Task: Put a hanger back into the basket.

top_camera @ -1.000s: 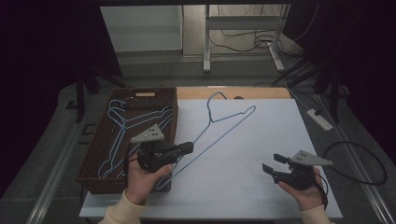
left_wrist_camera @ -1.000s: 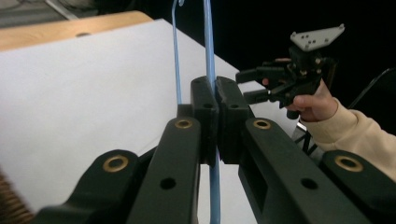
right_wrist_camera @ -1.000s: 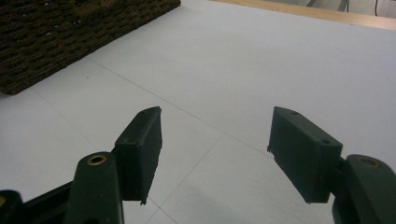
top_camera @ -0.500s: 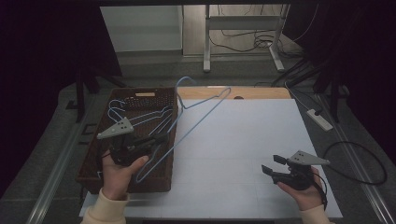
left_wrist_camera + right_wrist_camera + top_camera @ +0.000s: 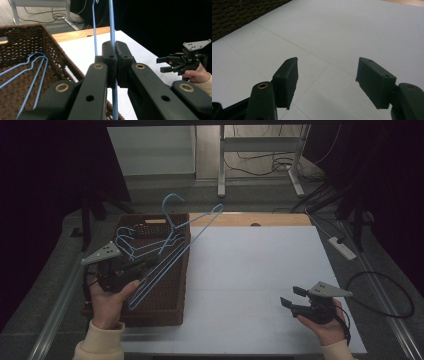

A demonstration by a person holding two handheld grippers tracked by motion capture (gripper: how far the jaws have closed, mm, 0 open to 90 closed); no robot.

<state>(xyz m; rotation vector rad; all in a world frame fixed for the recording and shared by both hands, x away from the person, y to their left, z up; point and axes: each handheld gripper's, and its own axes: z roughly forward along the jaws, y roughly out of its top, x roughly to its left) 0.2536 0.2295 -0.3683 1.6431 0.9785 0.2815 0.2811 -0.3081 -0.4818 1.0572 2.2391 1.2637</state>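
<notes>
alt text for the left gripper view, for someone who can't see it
The left gripper is clamped shut on the wire of a blue hanger that rises out of the top of the picture. To its left a brown woven basket holds more blue hangers; at the right, over the white table, a hand holds the right gripper with its jaws open.

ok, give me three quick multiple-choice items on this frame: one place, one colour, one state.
1. Where is the brown basket?
A. left edge of the table
B. right edge
C. on the floor

2. What colour is the held hanger?
A. red
B. blue
C. white

3. How do the right tongs stand?
A. shut on a hanger
B. shut, empty
C. open, empty

Key: 1 A, it sits beside the white table top's left side. 2 B, blue wire clamped in the left tongs. 3 C, a wide gap with bare table between them.
</notes>
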